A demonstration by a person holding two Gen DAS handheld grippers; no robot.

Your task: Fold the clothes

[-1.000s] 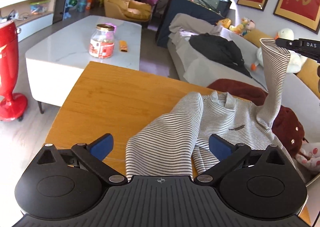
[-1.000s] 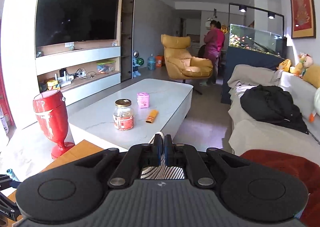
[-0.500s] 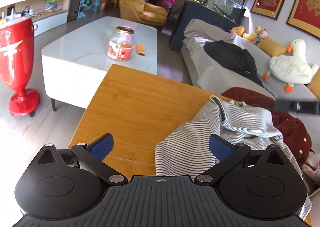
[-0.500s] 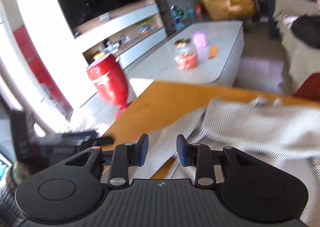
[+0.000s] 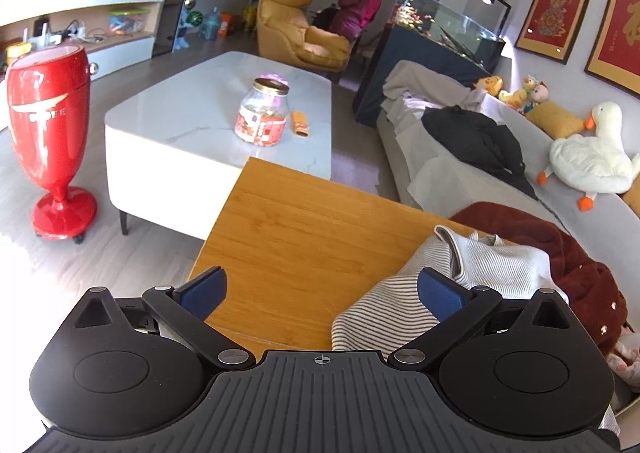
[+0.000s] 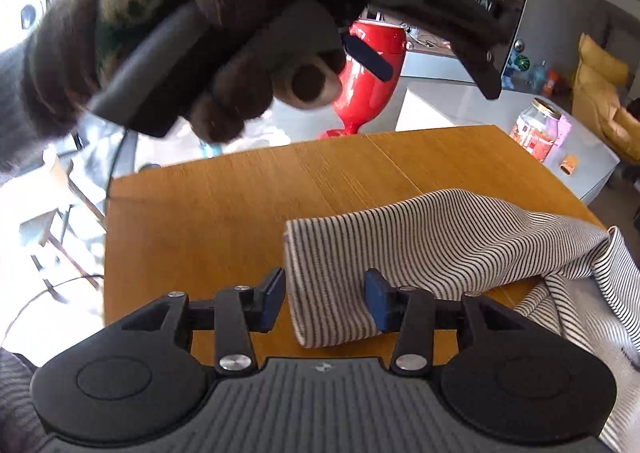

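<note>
Striped sleeve [image 6: 400, 237] cuff between tool [image 6: 325, 299] pads

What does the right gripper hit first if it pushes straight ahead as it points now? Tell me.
Most likely the striped sleeve: the right gripper is open, and the sleeve's cuffed end already lies between its fingers on the wooden table. Depth is unclear; angled downward, it could meet the tabletop soon after.

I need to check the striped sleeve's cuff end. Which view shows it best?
The right wrist view: the sleeve cuff lies flat between the open right gripper. The left wrist view shows only the shirt's bunched body, cuff hidden.
</note>
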